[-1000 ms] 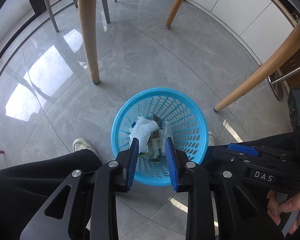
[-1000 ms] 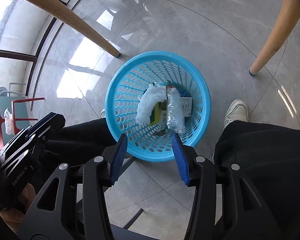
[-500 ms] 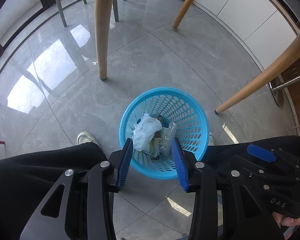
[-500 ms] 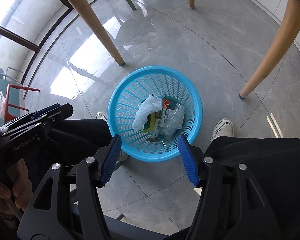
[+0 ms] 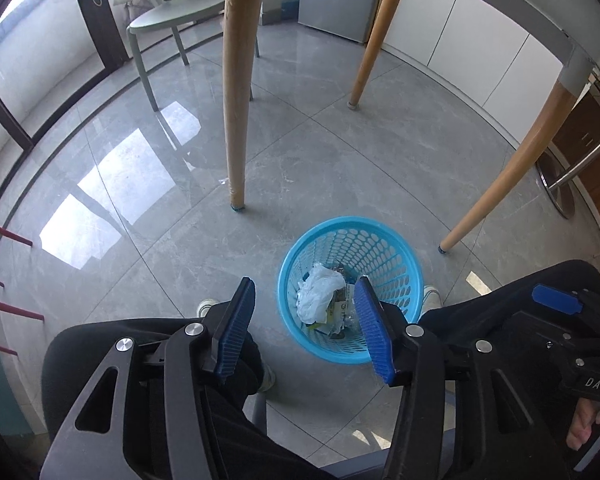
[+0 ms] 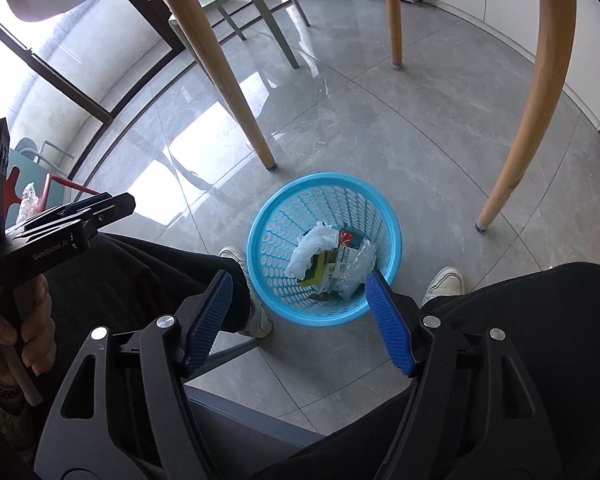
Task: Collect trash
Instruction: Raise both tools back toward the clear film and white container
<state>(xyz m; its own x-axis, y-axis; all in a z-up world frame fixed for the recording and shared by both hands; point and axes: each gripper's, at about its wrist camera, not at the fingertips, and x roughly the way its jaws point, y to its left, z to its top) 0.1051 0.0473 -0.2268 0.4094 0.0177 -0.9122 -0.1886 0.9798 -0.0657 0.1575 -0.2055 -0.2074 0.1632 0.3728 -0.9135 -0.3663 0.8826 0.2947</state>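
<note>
A blue perforated basket point(image 5: 392, 248) point(image 6: 280, 224) stands on the grey tiled floor between a seated person's feet. Inside lie a crumpled white bag point(image 5: 320, 286) point(image 6: 312, 246), a crushed clear plastic bottle point(image 6: 354, 266) and a green-yellow wrapper point(image 6: 318, 274). My left gripper point(image 5: 306, 330) hangs high above the basket's near rim, its jaws opening, nothing between the blue pads. My right gripper point(image 6: 300, 320) is likewise well above the basket, jaws opening and empty. Each gripper also shows in the other's view, at the frame edge.
Wooden table legs point(image 5: 236, 92) point(image 6: 528, 116) stand around the basket, under a white table top. A pale green chair point(image 5: 172, 12) is farther back. The person's black trouser legs point(image 5: 132, 344) point(image 6: 540, 320) and white shoes point(image 6: 444, 282) flank the basket. White cabinets point(image 5: 480, 36) line the back wall.
Both grippers have risen away from the basket, which looks smaller now, and both pairs of jaws have spread wider. The trash stays in the basket.
</note>
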